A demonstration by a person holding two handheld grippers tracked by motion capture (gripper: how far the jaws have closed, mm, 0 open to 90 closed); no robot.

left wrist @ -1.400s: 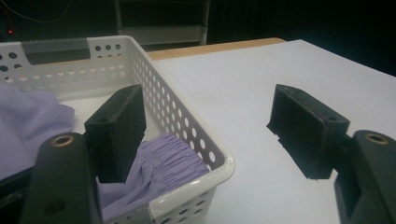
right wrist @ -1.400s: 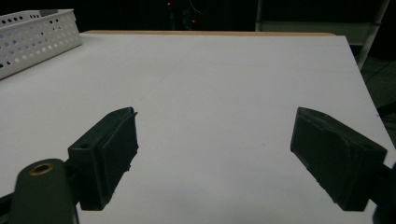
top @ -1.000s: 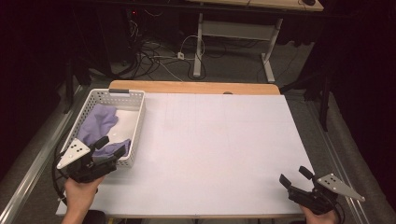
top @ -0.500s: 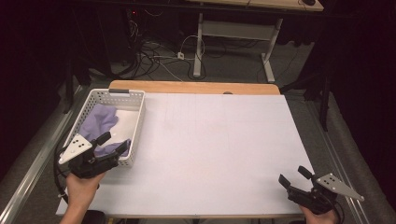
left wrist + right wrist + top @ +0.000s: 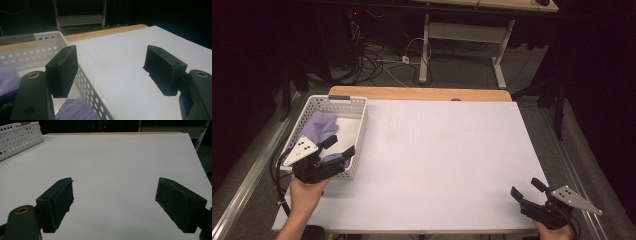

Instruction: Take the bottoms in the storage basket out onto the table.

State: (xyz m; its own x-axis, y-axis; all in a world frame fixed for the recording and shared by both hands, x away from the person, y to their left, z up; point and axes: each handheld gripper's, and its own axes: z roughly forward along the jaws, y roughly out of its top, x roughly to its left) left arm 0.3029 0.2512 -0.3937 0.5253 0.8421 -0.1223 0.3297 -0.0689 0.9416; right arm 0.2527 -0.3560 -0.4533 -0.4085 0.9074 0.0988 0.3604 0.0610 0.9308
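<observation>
A white perforated basket [image 5: 361, 125] stands at the table's left side with purple cloth [image 5: 319, 127] lying in it. My left gripper [image 5: 339, 146] hovers at the basket's near right corner, open and holding nothing. In the left gripper view its jaws [image 5: 112, 62] straddle the basket's right wall [image 5: 87, 82]: one over the purple cloth [image 5: 75, 110], the other over the white tabletop. At the near right corner of the table my right gripper [image 5: 527, 188] is open and empty. The right gripper view has its jaws [image 5: 113, 195] spread wide above the bare white surface.
The white tabletop [image 5: 447, 150] ends in a wooden strip [image 5: 417, 93] at the far edge. Beyond it are a desk frame and cables on the floor. The basket [image 5: 17, 137] lies far off at the upper left of the right gripper view.
My left gripper has crept a little forward toward the basket's near right corner. The right gripper has stayed where it was.
</observation>
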